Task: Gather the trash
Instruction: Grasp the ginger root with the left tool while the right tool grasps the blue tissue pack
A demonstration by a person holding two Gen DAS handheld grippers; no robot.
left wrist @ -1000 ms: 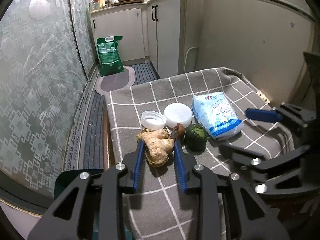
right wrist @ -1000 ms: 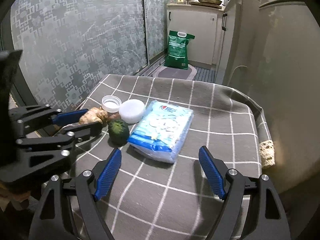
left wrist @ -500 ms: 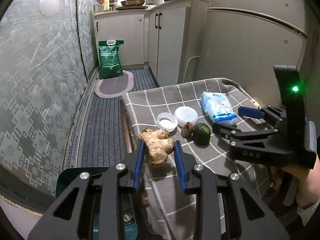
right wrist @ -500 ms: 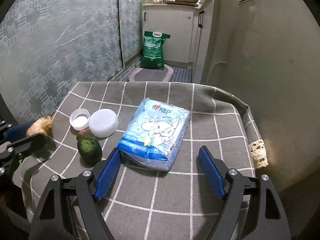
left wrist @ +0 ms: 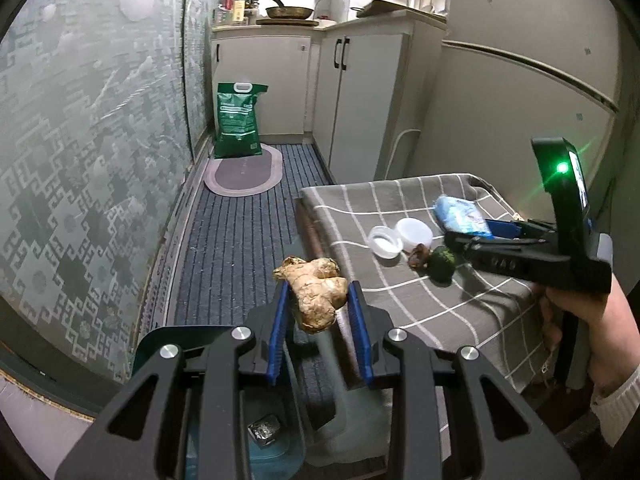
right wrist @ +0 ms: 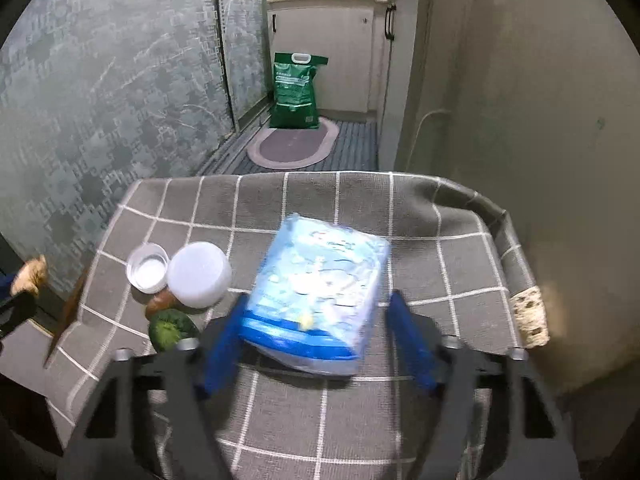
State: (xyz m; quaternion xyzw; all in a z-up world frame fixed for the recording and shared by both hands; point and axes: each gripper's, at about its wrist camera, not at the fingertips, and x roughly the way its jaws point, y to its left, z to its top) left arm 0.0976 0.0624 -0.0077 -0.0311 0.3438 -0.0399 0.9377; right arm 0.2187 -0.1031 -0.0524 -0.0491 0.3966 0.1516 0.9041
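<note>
A knobbly ginger root [left wrist: 314, 300] hangs off the table's left edge, and my left gripper [left wrist: 318, 286] is shut on it. Below it stands a dark teal bin [left wrist: 160, 344] with a dark crumpled scrap [left wrist: 264, 430] inside. In the right wrist view a blue tissue pack [right wrist: 320, 276] lies on the grey checked tablecloth [right wrist: 304, 412]. My right gripper [right wrist: 318, 300] straddles the pack's near end, its jaws closing. A gap still shows at the right pad. Left of the pack lie a white lid [right wrist: 147, 268], a white tub [right wrist: 199, 274], a brown scrap [right wrist: 160, 300] and a green lump [right wrist: 170, 326].
A patterned glass door [left wrist: 80, 160] runs along the left. A green sack [left wrist: 237, 120] and an oval mat [left wrist: 242, 172] lie on the striped floor by the white cabinets [left wrist: 360, 92]. A pale speckled piece [right wrist: 530, 316] sits at the table's right edge, against the grey wall.
My left gripper carried the ginger off the table to the left, over the bin. The right gripper moved in over the tissue pack and its jaws narrowed around it.
</note>
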